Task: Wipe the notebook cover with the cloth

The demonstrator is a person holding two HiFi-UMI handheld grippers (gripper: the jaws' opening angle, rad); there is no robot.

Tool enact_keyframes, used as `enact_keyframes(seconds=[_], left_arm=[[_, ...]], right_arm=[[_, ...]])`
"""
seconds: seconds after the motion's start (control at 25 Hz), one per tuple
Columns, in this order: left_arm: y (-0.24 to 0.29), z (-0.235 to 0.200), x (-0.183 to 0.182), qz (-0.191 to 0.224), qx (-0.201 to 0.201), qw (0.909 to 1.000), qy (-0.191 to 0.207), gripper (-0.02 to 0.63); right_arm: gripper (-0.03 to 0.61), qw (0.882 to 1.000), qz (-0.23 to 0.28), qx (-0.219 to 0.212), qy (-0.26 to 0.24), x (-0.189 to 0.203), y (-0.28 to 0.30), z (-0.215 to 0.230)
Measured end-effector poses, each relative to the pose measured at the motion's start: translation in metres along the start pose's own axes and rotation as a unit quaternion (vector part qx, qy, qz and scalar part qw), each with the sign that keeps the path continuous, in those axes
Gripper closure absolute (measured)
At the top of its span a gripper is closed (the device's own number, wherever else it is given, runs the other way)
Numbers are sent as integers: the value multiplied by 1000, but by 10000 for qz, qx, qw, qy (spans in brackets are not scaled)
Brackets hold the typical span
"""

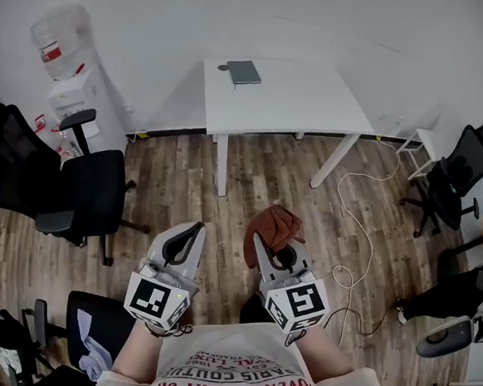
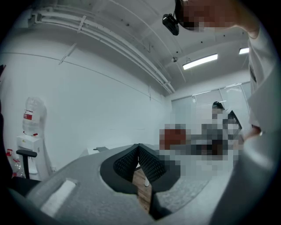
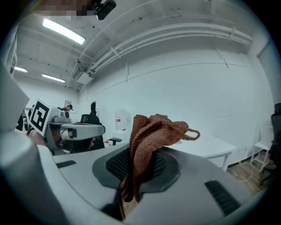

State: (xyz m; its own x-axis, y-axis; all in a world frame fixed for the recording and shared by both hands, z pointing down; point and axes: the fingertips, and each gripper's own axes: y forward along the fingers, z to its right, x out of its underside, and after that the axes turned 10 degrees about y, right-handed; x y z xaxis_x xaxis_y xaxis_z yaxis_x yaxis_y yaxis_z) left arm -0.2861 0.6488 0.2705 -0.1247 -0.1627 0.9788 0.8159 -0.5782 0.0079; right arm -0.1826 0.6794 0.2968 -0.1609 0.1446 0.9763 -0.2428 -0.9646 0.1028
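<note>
Looking steeply down on wood floor (image 1: 185, 163) from well back of the worktop (image 1: 302, 105)

Far left, against the wall: water dispenser (image 1: 59, 53), with black office chair (image 1: 84, 188) just in front of it

Holding left gripper (image 1: 190, 236) low and close to the body, marker cube toward the camera. Checked in left gripper view: fingers (image 2: 153, 165) pressed together at the tips, nothing between them, only a sliver of floor visible through the narrow gap lower down

Centre, far side of the room: white worktop set against the wall. Grey notebook (image 1: 244, 72) lying flat near the back left corner, cover up, with a small dark thing (image 1: 224, 67) just beside its left edge; cannot tell what that is

Holding right gripper (image 1: 280, 253) beside the left one, at about the same height. Checked in right gripper view: fingers (image 3: 115, 166) clamped on rust-brown knitted cloth (image 1: 274, 228), bunched and standing up past the tips, with a small loop sticking out to the right. Cloth well apart from the notebook, over open floor, not touching the worktop

Right of the grippers: white cable (image 1: 369, 240) looped across the floor. Far right: second black chair (image 1: 459, 176) near the wall
</note>
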Motion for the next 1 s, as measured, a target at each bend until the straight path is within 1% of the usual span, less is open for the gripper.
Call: enact_keyframes(seconds=[0.08, 0.2, 0.28, 0.36, 0.44, 0.6, 0.72, 0.88, 1.0], left_arm=[[26, -1, 1, -30, -177, 9998, -88, 603], [72, -4, -4, -64, -415, 9990, -172, 603], [105, 1, -10, -67, -402, 9991, -128, 603], [139, 14, -18, -12, -252, 9996, -88, 604], [172, 23, -26, 41, -205, 9997, -116, 603], [229, 18, -30, -4, -466, 9987, -222, 603], [260, 9, -26, -94, -570, 9978, -310, 603], [296, -2, -16, -211, -470, 9981, -332, 603], [323, -19, -7, -247, -395, 9984, -320, 603]], right_arm=[[512, 9997, -20, -241, -39, -7, 12, 24], [512, 9989, -46, -430, -174, -23, 32, 67], [512, 9988, -60, -460, -157, -35, 43, 100], [512, 9988, -101, -456, -136, -46, 51, 134], [512, 9988, -150, -456, -129, -56, 58, 166], [512, 9984, -193, -510, -148, -75, 73, 221], [512, 9982, -249, -523, -157, -81, 87, 249], [512, 9984, -317, -459, -91, -82, 109, 278], [512, 9986, -358, -381, -15, -81, 134, 296]])
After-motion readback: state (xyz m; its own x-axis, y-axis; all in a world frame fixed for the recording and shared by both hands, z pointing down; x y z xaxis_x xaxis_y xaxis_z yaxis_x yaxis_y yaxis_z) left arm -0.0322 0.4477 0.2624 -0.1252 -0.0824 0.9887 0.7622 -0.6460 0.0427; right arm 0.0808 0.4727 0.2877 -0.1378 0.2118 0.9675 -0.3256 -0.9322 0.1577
